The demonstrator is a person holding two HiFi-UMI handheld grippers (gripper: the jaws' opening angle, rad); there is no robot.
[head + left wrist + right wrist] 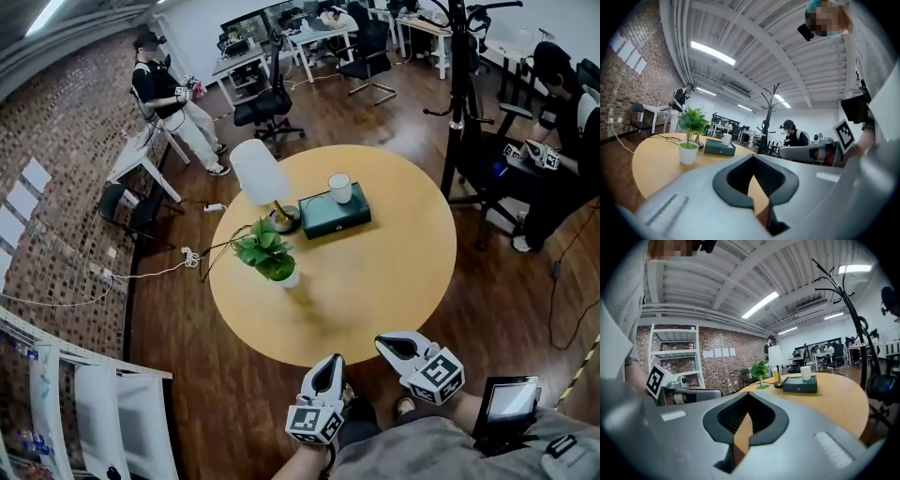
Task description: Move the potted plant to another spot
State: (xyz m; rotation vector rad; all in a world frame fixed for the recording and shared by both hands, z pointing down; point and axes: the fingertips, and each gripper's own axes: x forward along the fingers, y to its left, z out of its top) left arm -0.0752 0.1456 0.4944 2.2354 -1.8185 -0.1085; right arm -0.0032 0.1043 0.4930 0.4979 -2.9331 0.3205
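On the round yellow table (375, 272) stands the potted plant (272, 258). It is on the left part of the table in the head view, close to the edge. The pot is small, white and round. It stands straight up. Big green leaves spread out from the top on thin stems. In the left gripper view the plant (689, 140) shows a green layer at the top of the pot, and the leaves reach up well above it. In the right gripper view the plant (760, 373) looks small and far off, with a brick wall behind it.

Just behind the plant is a lamp (261, 178) with a white shade. Beside the lamp lies a dark green box (335, 214), and a white cup (339, 187) sits on top of the box. A thin dark cord (220, 248) runs over the table edge near the plant.

The left gripper (327, 361) is down at the near edge of the table, well apart from the plant. Its claw is closed and has nothing in it, as its own view (753, 161) shows. The right gripper (386, 342) is just beside it, a bit over the table edge. Its claw (747, 397) is closed too, and it grips nothing. Both point toward the table.
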